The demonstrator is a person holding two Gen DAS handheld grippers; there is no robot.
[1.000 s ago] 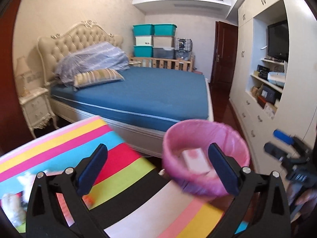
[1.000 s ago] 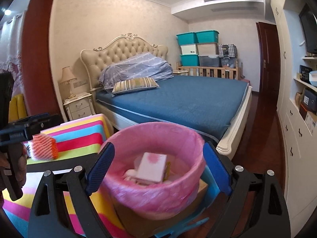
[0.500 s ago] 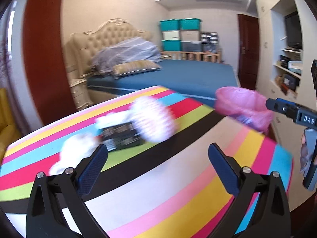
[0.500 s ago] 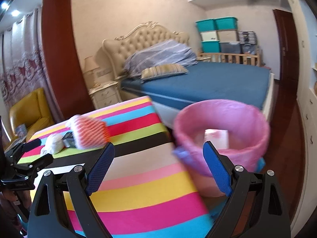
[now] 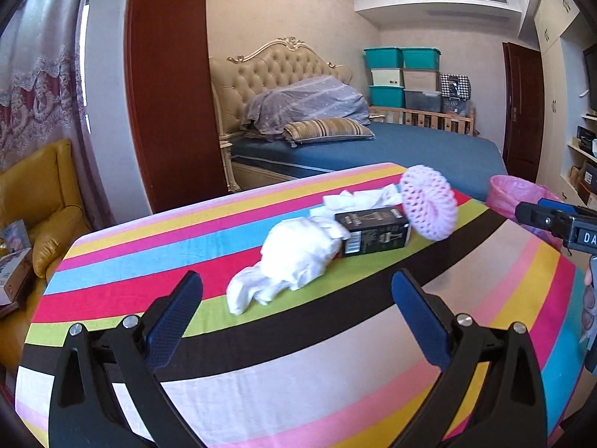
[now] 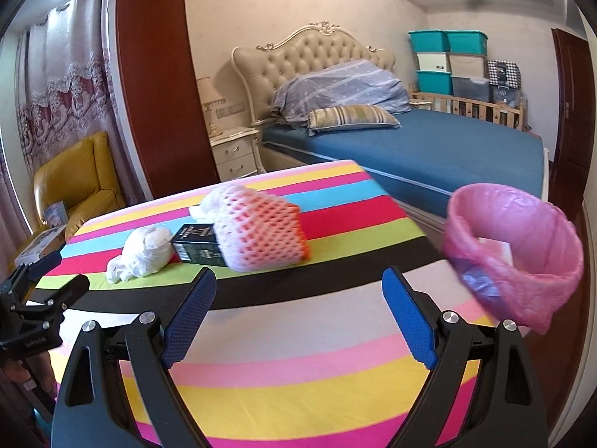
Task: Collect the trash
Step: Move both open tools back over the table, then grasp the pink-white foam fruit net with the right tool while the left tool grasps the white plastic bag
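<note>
On the striped tablecloth (image 5: 283, 369) (image 6: 298, 373) lies a small heap of trash: crumpled white tissue (image 5: 294, 257) (image 6: 143, 250), a dark box (image 5: 373, 229) (image 6: 197, 248), more white paper (image 5: 358, 198) behind it, and a pink foam fruit net (image 5: 429, 201) (image 6: 261, 231). A bin with a pink liner (image 5: 518, 196) (image 6: 515, 246) stands off the table's right edge, with a pale packet inside. My left gripper (image 5: 296, 308) is open and empty, short of the tissue. My right gripper (image 6: 298, 306) is open and empty, short of the foam net.
A bed (image 5: 391, 145) with a blue sheet stands behind the table, and storage boxes (image 5: 403, 74) are stacked at the far wall. A yellow armchair (image 5: 41, 201) sits left. A nightstand (image 6: 235, 153) and a brown pillar (image 6: 156, 74) stand beyond the table's far edge.
Both views have swung left, from the pink bin to the trash heap on the table. The bin has slid to the right edge of each view. Both grippers stayed open.
</note>
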